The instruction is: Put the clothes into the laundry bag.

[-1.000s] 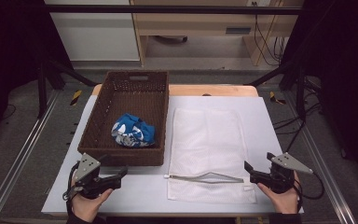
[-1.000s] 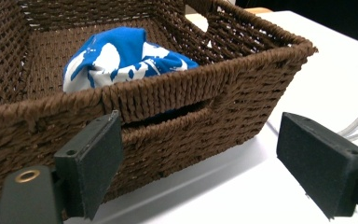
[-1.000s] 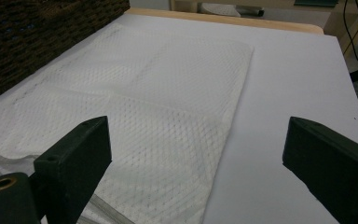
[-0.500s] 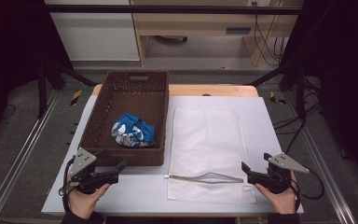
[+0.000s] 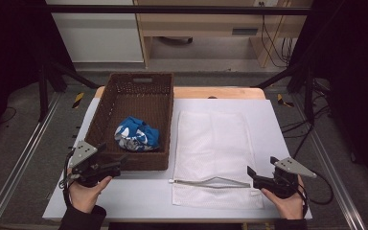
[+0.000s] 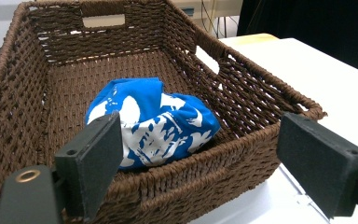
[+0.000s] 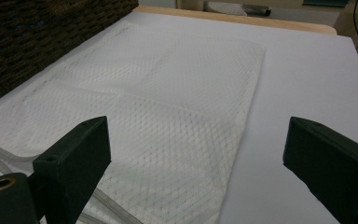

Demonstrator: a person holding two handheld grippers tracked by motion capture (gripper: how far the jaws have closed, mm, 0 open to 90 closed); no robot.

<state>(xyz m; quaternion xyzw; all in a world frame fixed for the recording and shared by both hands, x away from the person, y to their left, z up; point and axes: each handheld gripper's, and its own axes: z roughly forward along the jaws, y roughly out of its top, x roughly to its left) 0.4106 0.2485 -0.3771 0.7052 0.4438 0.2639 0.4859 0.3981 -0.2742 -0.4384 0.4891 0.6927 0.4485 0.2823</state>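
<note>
A brown wicker basket [image 5: 106, 110] [image 6: 270, 107] stands on the left half of the white table and holds a crumpled blue and white cloth [image 5: 136, 134] [image 6: 154, 121]. To its right a white mesh bag [image 5: 213, 143] [image 7: 168, 107] lies flat, its zipper [image 5: 211, 183] along the near end. My left gripper [image 5: 119, 165] [image 6: 214, 158] is open at the basket's near left corner, jaws pointing at the cloth over the rim. At the bag's near right corner my right gripper [image 5: 251, 176] [image 7: 205, 163] is open, with nothing between its jaws.
The white table top [image 5: 278, 124] has a wooden strip [image 5: 220, 92] along its far edge. Metal rails [image 5: 14, 167] run along both sides of the table. Cables [image 5: 273, 43] and a wooden bench stand beyond the far edge.
Both grippers have shifted slightly: the left one moved a little forward toward the basket's near corner, and the right one drifted a little nearer and leftward beside the bag.
</note>
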